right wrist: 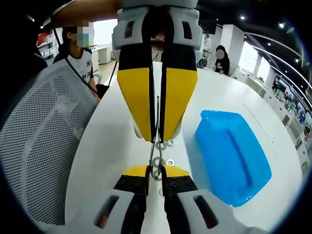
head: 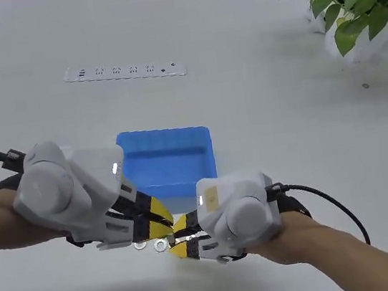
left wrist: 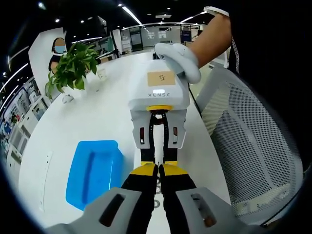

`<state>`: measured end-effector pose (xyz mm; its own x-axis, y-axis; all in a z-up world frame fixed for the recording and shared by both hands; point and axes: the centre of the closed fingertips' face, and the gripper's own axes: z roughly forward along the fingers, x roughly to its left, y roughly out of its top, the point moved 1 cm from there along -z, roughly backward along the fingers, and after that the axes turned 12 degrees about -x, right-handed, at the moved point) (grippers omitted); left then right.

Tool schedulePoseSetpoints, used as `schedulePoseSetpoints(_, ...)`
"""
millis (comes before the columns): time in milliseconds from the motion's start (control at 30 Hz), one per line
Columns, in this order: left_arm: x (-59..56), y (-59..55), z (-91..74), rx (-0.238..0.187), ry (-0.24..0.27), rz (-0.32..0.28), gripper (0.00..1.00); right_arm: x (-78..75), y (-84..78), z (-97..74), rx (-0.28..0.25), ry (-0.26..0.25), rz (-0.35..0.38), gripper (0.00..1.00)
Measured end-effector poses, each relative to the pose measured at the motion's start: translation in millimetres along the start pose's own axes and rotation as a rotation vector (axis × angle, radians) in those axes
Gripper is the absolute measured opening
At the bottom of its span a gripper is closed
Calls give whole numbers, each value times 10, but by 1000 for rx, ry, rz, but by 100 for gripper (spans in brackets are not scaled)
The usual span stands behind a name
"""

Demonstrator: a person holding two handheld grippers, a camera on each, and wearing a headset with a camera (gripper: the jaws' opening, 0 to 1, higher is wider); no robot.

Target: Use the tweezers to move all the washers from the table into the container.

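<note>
Blue container (head: pixel 167 160) sits on our white counter (head: pixel 261 107), just beyond both grippers. We hold the left gripper (head: pixel 165 219) and right gripper (head: pixel 180 238) tip to tip, each pressed together on the thin tweezers (right wrist: pixel 157 122). Two washers (head: pixel 161 245) lie on the counter beneath, outside the container.

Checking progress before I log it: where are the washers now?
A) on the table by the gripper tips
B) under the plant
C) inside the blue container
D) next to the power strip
A: the washers lie on the white table beside the right gripper holding the tweezers, outside the blue container.
</note>
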<state>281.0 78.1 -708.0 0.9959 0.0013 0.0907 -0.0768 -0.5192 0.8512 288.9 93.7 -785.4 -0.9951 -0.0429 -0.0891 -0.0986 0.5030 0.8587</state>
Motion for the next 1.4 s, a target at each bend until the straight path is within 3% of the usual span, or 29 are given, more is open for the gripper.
schedulePoseSetpoints(233,60,-2,12,-5,21,-22,6,-21,-15,0,10,-2,0,12)
schedulePoseSetpoints(533,64,-21,12,-10,18,-38,6,-12,-17,2,15,7,46,10)
schedulePoseSetpoints(1000,69,-49,13,0,8,-38,6,3,-14,0,16,8,48,9)
schedulePoseSetpoints(1400,20,57,-61,6,7,-47,6,32,85,-34,7,8,39,9)
